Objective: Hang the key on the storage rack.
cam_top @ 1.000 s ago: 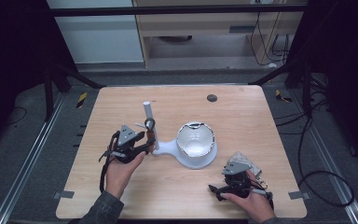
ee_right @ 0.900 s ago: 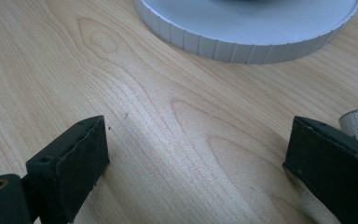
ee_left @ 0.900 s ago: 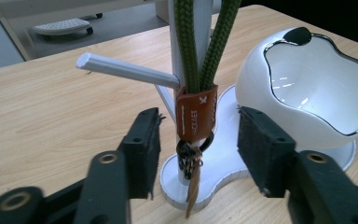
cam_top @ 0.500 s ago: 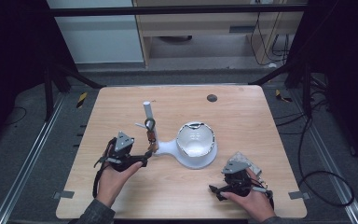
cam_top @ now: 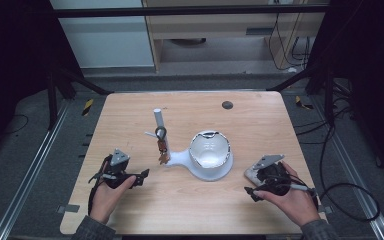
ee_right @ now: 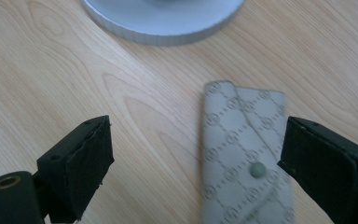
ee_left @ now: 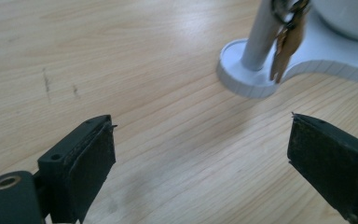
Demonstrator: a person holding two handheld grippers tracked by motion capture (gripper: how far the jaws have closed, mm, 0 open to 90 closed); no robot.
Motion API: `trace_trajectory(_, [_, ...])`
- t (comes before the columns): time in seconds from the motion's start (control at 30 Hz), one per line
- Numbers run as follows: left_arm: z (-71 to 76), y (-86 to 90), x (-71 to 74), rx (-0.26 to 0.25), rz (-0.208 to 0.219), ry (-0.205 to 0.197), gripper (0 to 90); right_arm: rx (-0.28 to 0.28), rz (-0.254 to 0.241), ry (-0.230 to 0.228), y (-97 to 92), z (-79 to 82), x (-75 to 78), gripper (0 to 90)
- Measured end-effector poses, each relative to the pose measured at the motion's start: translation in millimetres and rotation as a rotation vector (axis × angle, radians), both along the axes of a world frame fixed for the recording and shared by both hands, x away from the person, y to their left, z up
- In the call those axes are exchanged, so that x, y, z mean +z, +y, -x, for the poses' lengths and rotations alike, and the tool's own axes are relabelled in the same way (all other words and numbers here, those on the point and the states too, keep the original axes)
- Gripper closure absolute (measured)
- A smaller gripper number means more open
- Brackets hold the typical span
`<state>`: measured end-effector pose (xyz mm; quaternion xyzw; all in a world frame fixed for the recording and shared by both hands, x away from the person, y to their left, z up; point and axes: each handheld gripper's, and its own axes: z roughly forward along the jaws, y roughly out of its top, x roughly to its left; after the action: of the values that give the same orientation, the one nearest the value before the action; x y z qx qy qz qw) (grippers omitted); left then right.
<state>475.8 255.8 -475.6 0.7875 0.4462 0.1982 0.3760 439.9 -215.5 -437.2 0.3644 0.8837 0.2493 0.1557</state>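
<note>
A white stand [cam_top: 180, 159] carries an upright post [cam_top: 158, 120] and a white bowl [cam_top: 209, 150]. A bunch of keys [cam_top: 162, 147] hangs from the post's hook, seen close in the left gripper view as keys [ee_left: 286, 39] beside the post base [ee_left: 247, 77]. My left gripper [cam_top: 141, 176] is left of the stand; its jaws [ee_left: 200, 144] have just been opening and stand open with nothing between them. My right gripper [cam_top: 253, 188] hovers over a grey patterned key case [ee_right: 244, 158] flat on the table; its jaws have just been closing, and the pads stand clear of the case.
The wooden table [cam_top: 130, 115] has a small dark round mark [cam_top: 227, 105] near its far edge. The round base of the bowl [ee_right: 163, 23] lies just beyond the key case. Dark floor, rails and cables surround the table.
My left gripper has let go at the post, opened, and drawn back left toward the near edge, leaving the keys hanging. My right gripper has lifted a little above the key case.
</note>
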Motion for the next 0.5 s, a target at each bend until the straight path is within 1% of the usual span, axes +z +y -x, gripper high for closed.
trace_trajectory(0.1, [-1.9, 5.8, -5.9, 0.012, -0.017, 0.013, 7.2, -0.022, 0.023, 0.022, -9.7, -3.9, 5.2, 9.8])
trace_trajectory(0.17, [-2.6, 9.7, -9.9, 0.014, -0.035, 0.018, 7.2, -0.038, 0.041, 0.052, -16.7, -5.9, 5.8, 11.4])
trace_trajectory(0.2, [-3.1, 11.8, -11.5, 0.016, -0.042, 0.026, 7.2, -0.051, 0.051, 0.075, -23.9, -7.4, 4.5, 12.1])
trace_trajectory(0.23, [-4.0, 13.5, -13.4, 0.02, -0.043, 0.032, 7.2, -0.051, 0.051, 0.075, -23.9, -7.4, 4.5, 12.1])
trace_trajectory(0.27, [-4.6, 14.7, -15.1, 0.028, -0.042, 0.039, 7.3, -0.06, 0.047, 0.086, -27.3, -8.2, 3.7, 12.3])
trace_trajectory(0.33, [-5.5, 15.9, -18.6, 0.034, -0.056, 0.047, 7.6, -0.08, 0.046, 0.114, -34.2, -8.8, 0.5, 15.2])
trace_trajectory(0.37, [-5.5, 15.9, -18.6, 0.034, -0.056, 0.047, 7.7, -0.08, 0.046, 0.114, -34.2, -8.8, 0.5, 15.2])
trace_trajectory(0.4, [-5.6, 16.0, -19.3, 0.031, -0.06, 0.051, 7.7, -0.089, 0.052, 0.129, -37.0, -8.8, -1.8, 16.6])
trace_trajectory(0.43, [-5.8, 15.6, -20.3, 0.032, -0.057, 0.052, 7.7, -0.089, 0.052, 0.129, -37.0, -8.8, -1.8, 16.6])
trace_trajectory(0.47, [-6.0, 15.2, -21.2, 0.028, -0.06, 0.06, 7.7, -0.094, 0.056, 0.142, -39.9, -9.3, -3.3, 18.9])
trace_trajectory(0.5, [-6.2, 14.9, -21.7, 0.021, -0.07, 0.065, 7.7, -0.094, 0.056, 0.142, -39.9, -9.3, -3.3, 18.9])
